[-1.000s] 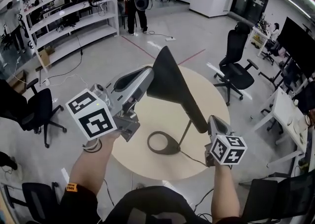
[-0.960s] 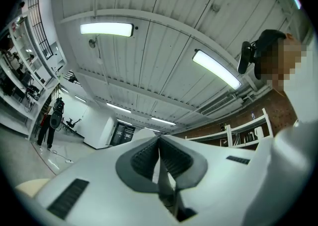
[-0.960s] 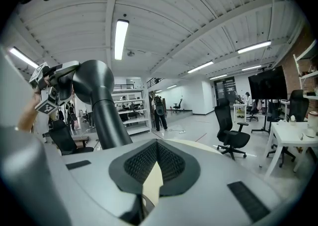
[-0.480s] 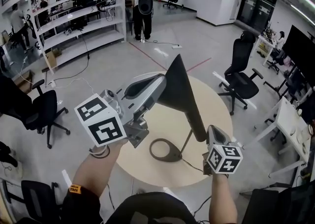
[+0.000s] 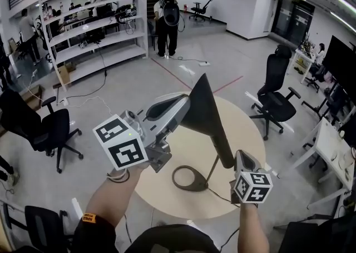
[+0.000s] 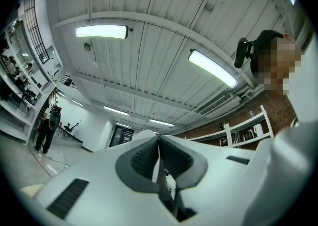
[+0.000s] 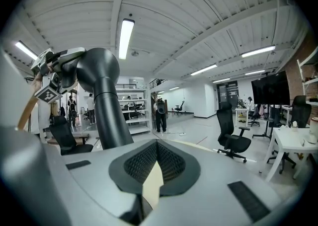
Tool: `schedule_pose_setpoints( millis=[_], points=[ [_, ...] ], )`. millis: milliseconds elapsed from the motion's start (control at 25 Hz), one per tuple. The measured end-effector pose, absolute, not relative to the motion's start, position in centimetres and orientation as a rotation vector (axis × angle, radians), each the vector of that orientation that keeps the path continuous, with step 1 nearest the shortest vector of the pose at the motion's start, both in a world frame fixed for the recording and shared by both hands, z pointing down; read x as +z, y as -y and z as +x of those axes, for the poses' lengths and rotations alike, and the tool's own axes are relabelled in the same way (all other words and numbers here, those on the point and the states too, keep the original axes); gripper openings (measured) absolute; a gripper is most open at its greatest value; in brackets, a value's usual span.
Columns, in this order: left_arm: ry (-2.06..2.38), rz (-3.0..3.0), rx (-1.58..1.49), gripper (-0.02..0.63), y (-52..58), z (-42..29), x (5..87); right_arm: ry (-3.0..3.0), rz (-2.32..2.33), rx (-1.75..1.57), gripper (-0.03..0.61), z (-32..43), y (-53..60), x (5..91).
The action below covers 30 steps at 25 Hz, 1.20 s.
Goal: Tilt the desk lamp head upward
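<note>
The black desk lamp stands on a round beige table [image 5: 247, 129]. Its cone head [image 5: 203, 110] is raised high, and a thin stem [image 5: 212, 163] runs down to the ring base [image 5: 189, 178]. My left gripper [image 5: 182, 102] reaches the head's wide left rim. In the left gripper view it [image 6: 159, 140] points at the ceiling, jaws shut on a thin dark edge. My right gripper [image 5: 242, 156] sits just right of the head's narrow lower end. In the right gripper view it [image 7: 156, 143] is shut and empty, with the lamp head [image 7: 102, 106] rising at left.
A cable [image 5: 220, 188] trails from the base toward me. Black office chairs [image 5: 273, 88] [image 5: 36, 127] stand around the table. White shelving [image 5: 83, 29] lines the far left wall and a person [image 5: 169, 21] stands beyond. A white desk [image 5: 328, 146] is at right.
The left gripper has stayed on the lamp head's rim, and both sit a little lower and further right in the head view. The right gripper shows lower in the view.
</note>
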<state>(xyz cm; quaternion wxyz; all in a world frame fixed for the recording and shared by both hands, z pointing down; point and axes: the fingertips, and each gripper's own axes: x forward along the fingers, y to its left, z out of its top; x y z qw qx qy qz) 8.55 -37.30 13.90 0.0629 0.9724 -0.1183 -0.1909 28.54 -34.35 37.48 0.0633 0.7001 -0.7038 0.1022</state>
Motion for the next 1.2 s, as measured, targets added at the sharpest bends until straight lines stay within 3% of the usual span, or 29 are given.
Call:
schedule_pose_setpoints(
  millis=[520, 880, 1200],
  points=[
    [0.492, 2.809, -0.694, 0.055, 38.2, 5.4, 17.4, 2.122, 2.193, 0.191, 0.014, 29.4, 30.3, 36.4],
    [0.787, 2.661, -0.428, 0.054, 36.2, 5.6, 32.4, 2.205, 2.126, 0.182, 0.014, 26.2, 26.0, 39.8],
    [0.883, 2.586, -0.053, 0.049, 25.5, 9.8, 45.2, 2.285, 1.958, 0.261, 0.014, 22.0, 21.2, 46.5]
  ],
)
